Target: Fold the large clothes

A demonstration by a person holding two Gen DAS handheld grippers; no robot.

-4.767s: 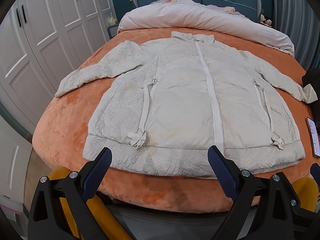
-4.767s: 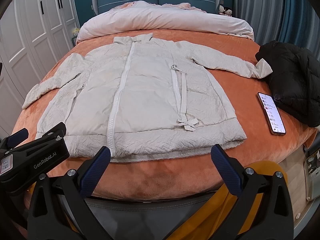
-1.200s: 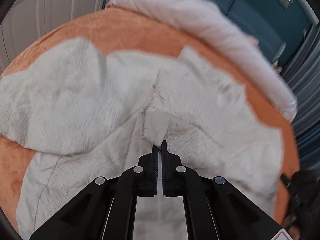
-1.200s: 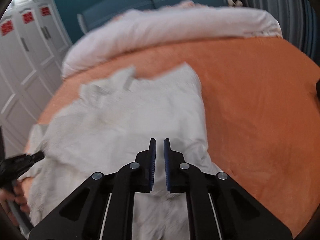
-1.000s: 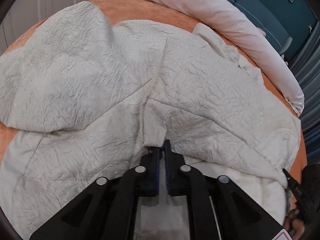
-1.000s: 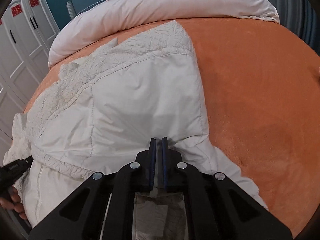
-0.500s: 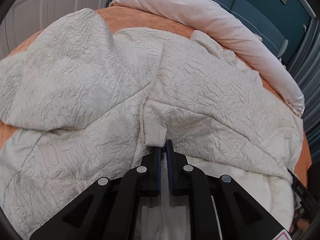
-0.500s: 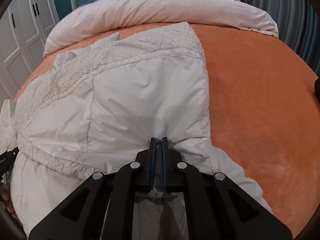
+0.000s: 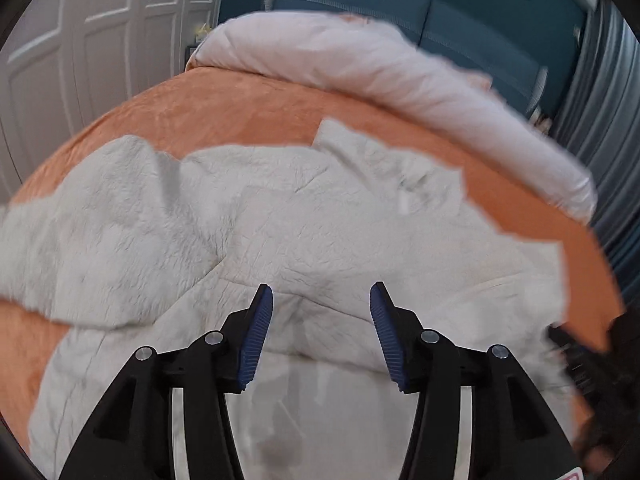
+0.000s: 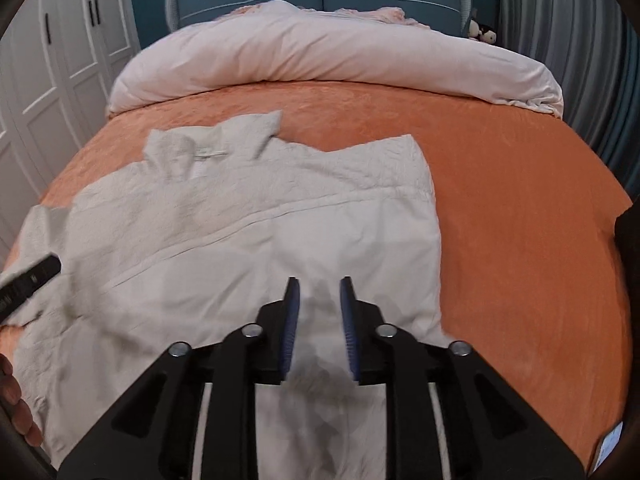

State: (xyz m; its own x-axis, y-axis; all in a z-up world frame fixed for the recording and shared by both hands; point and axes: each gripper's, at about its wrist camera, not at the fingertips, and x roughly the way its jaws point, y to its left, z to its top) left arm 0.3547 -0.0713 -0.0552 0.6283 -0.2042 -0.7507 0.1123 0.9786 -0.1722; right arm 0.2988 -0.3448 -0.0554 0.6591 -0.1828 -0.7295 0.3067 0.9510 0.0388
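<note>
Two claws over folded jacket [image 10: 248,240], duvet [image 10: 340,52] beyond, wardrobe [image 10: 52,60] left

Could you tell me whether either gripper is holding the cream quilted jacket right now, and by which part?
Neither: left gripper and right gripper have just been opening, empty, above the cream quilted jacket.

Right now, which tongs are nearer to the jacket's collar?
Probably the right tongs, over the folded jacket, collar ahead. The left tongs look farther from it.
</note>
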